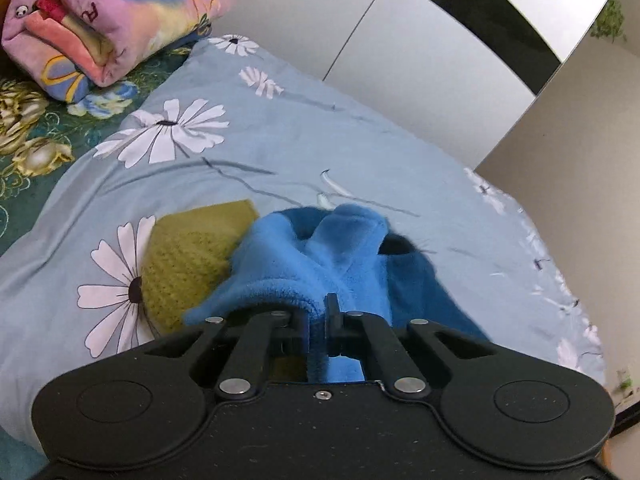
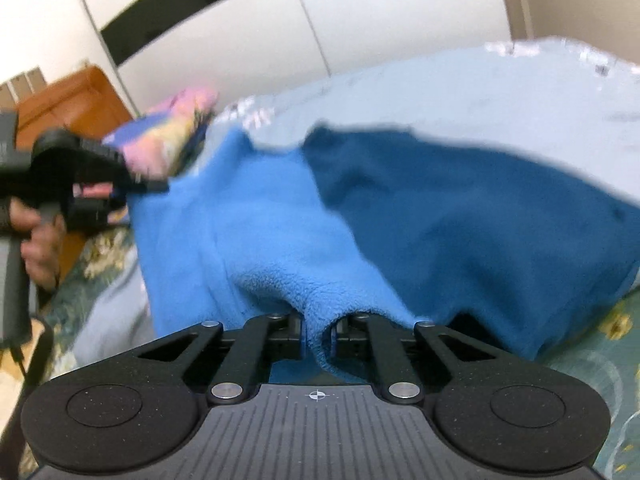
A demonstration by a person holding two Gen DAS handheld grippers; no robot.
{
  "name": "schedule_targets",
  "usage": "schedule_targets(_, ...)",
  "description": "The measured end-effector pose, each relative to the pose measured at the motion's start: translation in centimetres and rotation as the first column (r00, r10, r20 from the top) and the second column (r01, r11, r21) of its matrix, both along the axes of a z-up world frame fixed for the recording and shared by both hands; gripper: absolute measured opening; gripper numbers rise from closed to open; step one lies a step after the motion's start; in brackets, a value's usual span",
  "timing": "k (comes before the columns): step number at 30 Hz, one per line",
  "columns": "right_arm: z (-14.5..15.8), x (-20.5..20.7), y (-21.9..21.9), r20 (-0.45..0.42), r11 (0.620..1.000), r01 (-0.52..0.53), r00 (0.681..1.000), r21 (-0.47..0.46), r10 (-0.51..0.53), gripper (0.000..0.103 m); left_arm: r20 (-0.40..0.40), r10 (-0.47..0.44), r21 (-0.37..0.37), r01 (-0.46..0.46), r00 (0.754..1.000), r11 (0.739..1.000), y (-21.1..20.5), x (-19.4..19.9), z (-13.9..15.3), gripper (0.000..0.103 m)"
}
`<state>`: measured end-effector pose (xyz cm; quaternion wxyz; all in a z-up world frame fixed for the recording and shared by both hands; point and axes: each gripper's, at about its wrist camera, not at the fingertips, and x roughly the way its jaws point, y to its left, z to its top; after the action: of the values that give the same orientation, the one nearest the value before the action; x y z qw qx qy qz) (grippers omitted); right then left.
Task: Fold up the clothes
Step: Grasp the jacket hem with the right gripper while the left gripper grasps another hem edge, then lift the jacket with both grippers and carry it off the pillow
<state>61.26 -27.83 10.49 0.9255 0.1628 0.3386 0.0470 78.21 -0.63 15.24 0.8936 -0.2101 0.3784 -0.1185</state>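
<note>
A blue fleece garment (image 1: 320, 264) lies bunched on the bed, light blue on one face and darker blue on the other; it also shows in the right wrist view (image 2: 440, 216). My left gripper (image 1: 318, 316) is shut on a fold of its edge. My right gripper (image 2: 320, 328) is shut on another part of the edge, and the cloth hangs stretched between the two. The left gripper shows in the right wrist view (image 2: 156, 184), held by a hand. An olive knitted garment (image 1: 188, 260) lies to the left, partly under the fleece.
A light blue daisy-print duvet (image 1: 280, 152) covers the bed. A folded pink and multicoloured blanket (image 1: 104, 20) sits at the far left on a green floral sheet (image 1: 36, 148). White wardrobe doors (image 1: 420, 52) stand behind the bed. A brown headboard (image 2: 68, 104) is at the left.
</note>
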Motion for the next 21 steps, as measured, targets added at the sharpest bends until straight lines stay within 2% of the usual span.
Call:
schedule_targets(5, 7.2, -1.1, -1.5, 0.141, 0.999, 0.022, 0.990, -0.049, -0.015, 0.008, 0.098, 0.003, -0.043, 0.001, 0.995, 0.999, -0.1, -2.3, 5.8, 0.002)
schedule_targets(11, 17.9, -4.1, -4.8, 0.319, 0.997, 0.059, 0.947, -0.053, -0.040, 0.008, 0.271, -0.031, -0.045, 0.045, 0.962, 0.998, -2.4, -7.9, 16.7, 0.002)
schedule_targets(15, 24.7, -8.3, -6.8, 0.412, 0.997, 0.022, 0.911, -0.074, 0.011, 0.008, 0.388, -0.024, -0.017, 0.034, 0.921, 0.999, -4.4, -14.8, 24.7, 0.002)
schedule_targets(18, 28.7, -12.9, -7.9, 0.463, 0.994, -0.034, 0.883, -0.104, 0.078, 0.008, 0.449, 0.019, -0.028, -0.007, 0.893, 1.000, -5.7, -22.1, 29.7, 0.002)
schedule_targets(21, 31.7, -18.9, -9.1, 0.487, 0.988, -0.113, 0.861, -0.101, 0.148, 0.008, 0.516, 0.049, 0.003, -0.059, 0.855, 0.998, -6.9, -30.8, 33.5, 0.002)
